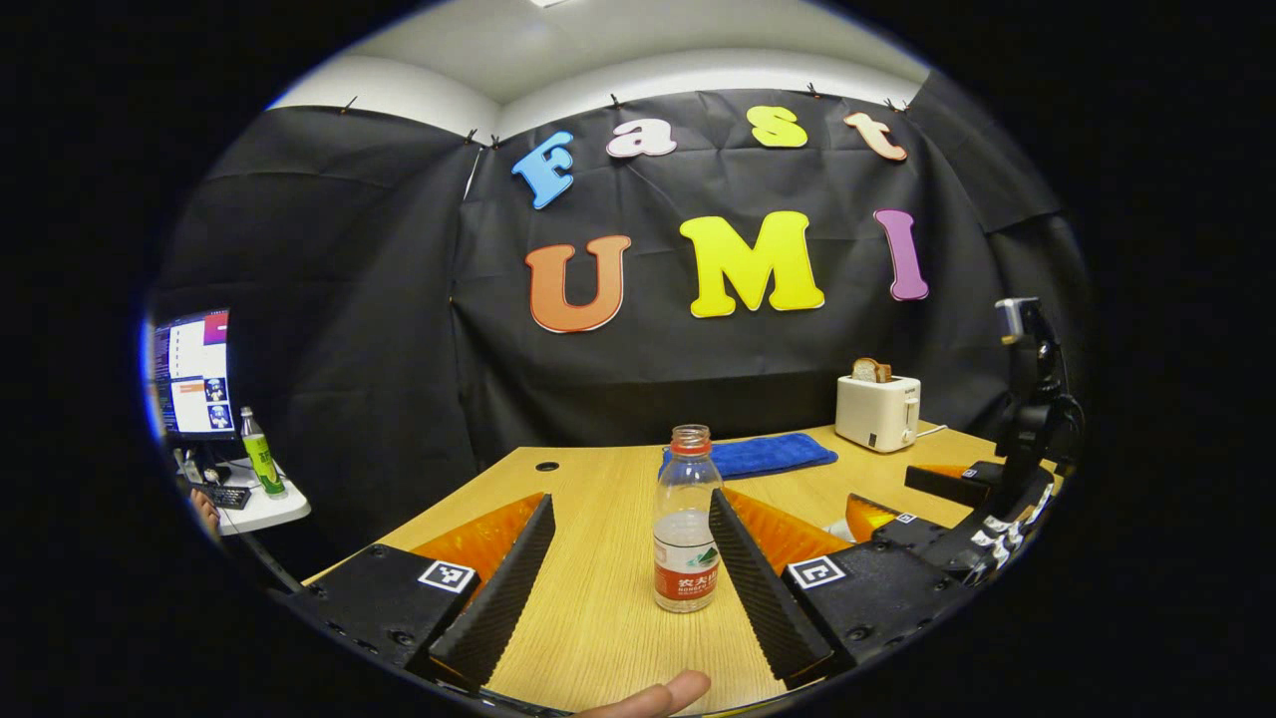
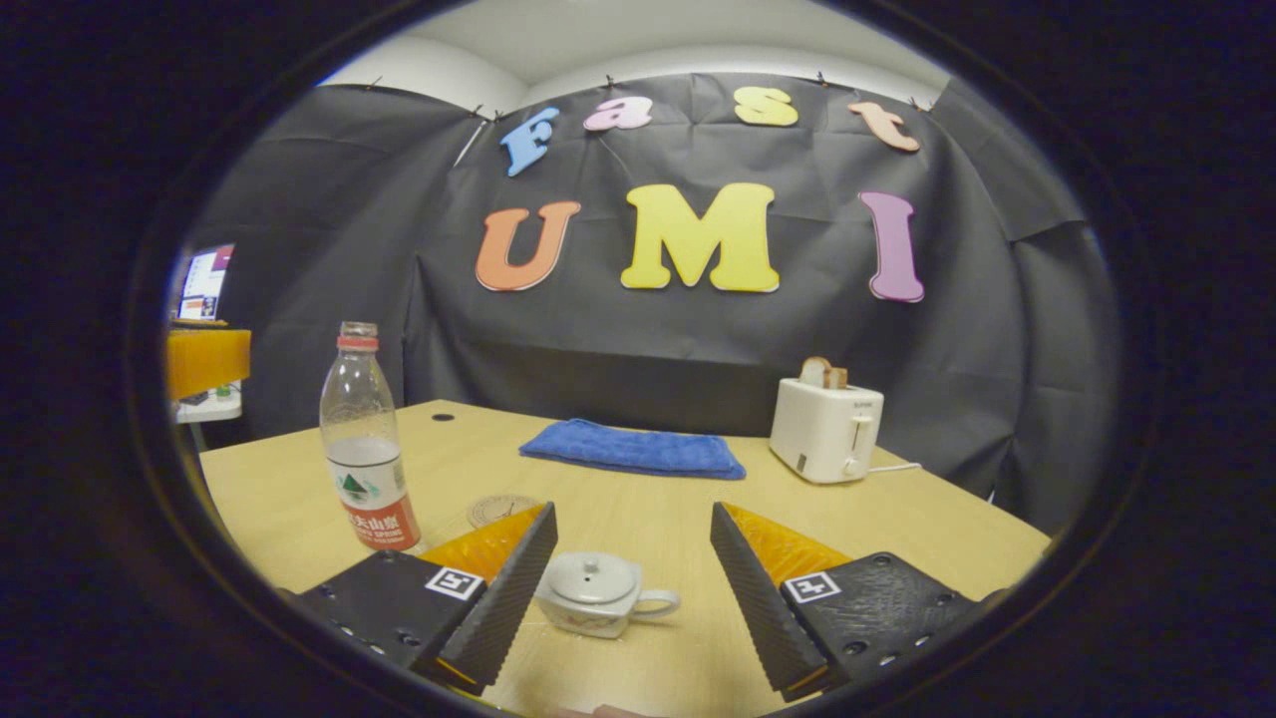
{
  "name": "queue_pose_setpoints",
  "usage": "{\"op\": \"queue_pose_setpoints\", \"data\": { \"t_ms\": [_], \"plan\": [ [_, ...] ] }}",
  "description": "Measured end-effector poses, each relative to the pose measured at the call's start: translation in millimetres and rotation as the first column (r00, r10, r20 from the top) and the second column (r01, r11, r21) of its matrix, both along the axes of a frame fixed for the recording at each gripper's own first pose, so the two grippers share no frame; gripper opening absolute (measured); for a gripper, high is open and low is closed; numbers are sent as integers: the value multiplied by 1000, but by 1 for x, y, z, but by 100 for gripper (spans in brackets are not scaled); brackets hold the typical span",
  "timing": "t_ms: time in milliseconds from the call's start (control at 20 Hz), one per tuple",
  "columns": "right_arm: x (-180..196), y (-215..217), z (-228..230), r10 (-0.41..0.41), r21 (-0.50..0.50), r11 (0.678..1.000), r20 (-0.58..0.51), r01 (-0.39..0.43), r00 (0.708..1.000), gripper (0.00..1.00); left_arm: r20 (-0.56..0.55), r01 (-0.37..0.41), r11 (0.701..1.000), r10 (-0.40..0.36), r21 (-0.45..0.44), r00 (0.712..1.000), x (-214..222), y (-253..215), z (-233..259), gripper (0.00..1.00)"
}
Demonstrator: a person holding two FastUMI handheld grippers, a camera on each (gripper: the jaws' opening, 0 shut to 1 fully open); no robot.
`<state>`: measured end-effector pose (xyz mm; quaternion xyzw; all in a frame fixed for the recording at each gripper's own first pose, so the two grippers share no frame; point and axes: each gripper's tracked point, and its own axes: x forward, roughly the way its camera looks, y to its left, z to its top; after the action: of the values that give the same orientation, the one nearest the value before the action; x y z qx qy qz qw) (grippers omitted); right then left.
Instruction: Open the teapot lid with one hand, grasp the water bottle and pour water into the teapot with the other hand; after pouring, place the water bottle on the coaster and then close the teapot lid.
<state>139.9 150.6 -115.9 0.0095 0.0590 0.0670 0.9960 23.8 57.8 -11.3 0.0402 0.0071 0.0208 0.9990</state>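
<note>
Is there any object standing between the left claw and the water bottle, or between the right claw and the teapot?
Nothing visible blocks either. The water bottle stands upright, cap off, between the open fingers of the left claw on bare table. The teapot, lid on, sits between the right claw's open fingers.

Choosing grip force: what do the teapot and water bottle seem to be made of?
Teapot: probably glazed ceramic, a glossy opaque white with soft highlights on the lid. Water bottle: likely thin clear plastic, see-through walls with a printed wrap label, uncapped.
</note>
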Motion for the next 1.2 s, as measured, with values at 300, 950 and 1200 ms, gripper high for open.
{"op": "queue_pose_setpoints", "data": {
  "t_ms": [300,950,1200],
  "plan": [
    [15,16,-15,-19,28,999,-46,20,999,70,-18,-34,999,34,-22,999,6,22,-5,98],
    [18,25,-27,23,9,1000,-66,-22,998,2,-21,-11,999,10,-44,1000,12,13,-11,98],
    [18,24,-18,31,49,998,-71,-27,997,0,-45,23,998,-26,-55,999,19,-3,-25,98]
  ]
}}
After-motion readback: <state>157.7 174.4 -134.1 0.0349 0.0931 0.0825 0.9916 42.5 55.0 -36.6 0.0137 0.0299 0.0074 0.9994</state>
